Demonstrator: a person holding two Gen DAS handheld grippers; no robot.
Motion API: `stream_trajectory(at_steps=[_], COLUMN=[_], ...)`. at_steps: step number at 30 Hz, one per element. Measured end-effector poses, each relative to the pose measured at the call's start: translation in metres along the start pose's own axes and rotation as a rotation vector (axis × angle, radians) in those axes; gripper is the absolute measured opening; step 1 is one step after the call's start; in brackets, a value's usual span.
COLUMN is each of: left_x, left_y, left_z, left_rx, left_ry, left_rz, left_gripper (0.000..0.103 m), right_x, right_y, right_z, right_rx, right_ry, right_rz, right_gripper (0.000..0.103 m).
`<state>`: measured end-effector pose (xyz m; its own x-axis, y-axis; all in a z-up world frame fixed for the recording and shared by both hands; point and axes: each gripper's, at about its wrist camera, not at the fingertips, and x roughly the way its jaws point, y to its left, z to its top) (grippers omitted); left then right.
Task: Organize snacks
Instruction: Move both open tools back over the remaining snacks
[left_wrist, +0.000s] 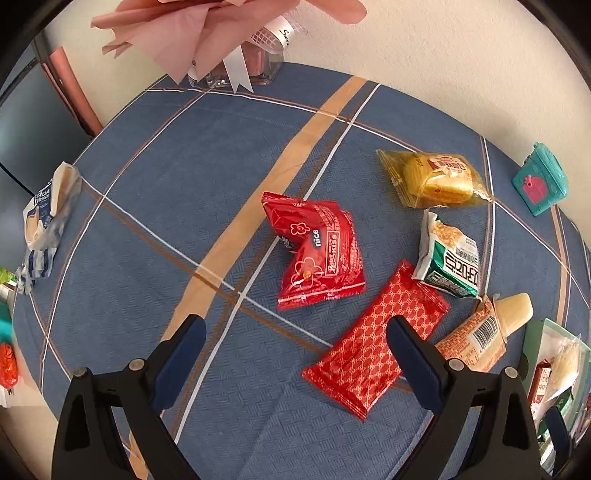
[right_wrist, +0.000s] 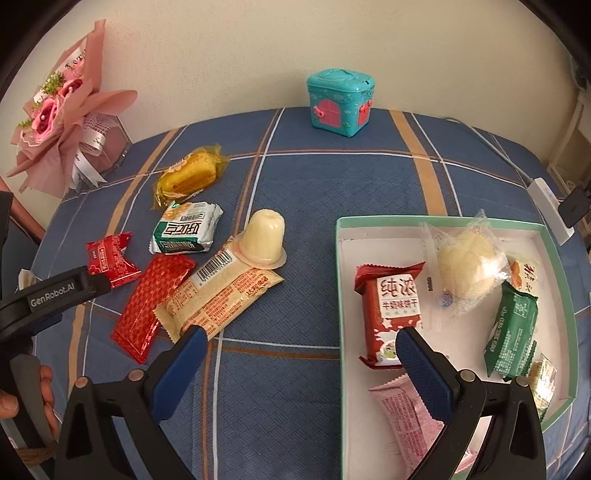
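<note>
Left gripper and right gripper are both hovering with jaws spread, gripping nothing. Loose snacks, among them a red patterned packet, are lying on the blue tablecloth; others are sitting inside the green-rimmed tray.
</note>
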<state>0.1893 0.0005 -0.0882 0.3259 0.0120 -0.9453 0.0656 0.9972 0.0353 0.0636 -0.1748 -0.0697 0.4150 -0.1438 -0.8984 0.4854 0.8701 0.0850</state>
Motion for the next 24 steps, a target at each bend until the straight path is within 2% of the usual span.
stream_trajectory(at_steps=[7, 15, 19, 21, 24], left_x=[0.011, 0.024, 0.026, 0.028, 0.033], left_y=[0.007, 0.014, 0.014, 0.014, 0.015], left_z=[0.011, 0.017, 0.02, 0.022, 0.024], left_rx=[-0.028, -0.043, -0.045, -0.035, -0.028], left_ry=[-0.01, -0.007, -0.007, -0.01, 0.003], left_rz=[-0.018, -0.042, -0.065, -0.05, -0.055], left_gripper=[0.098, 0.098, 0.098, 0.098, 0.098], right_x=[0.02, 0.04, 0.053, 0.06, 0.07], right_y=[0.018, 0.045, 0.055, 0.057, 0.057], right_z=[0.022, 0.041, 0.046, 0.047, 0.047], right_rx=[0.065, 0.063, 0.061, 0.07, 0.08], right_ry=[0.062, 0.096, 0.124, 0.136, 0.154], right_rz=[0.018, -0.003, -0.018, -0.023, -0.022], right_gripper=[0.103, 0.102, 0.097, 0.094, 0.093])
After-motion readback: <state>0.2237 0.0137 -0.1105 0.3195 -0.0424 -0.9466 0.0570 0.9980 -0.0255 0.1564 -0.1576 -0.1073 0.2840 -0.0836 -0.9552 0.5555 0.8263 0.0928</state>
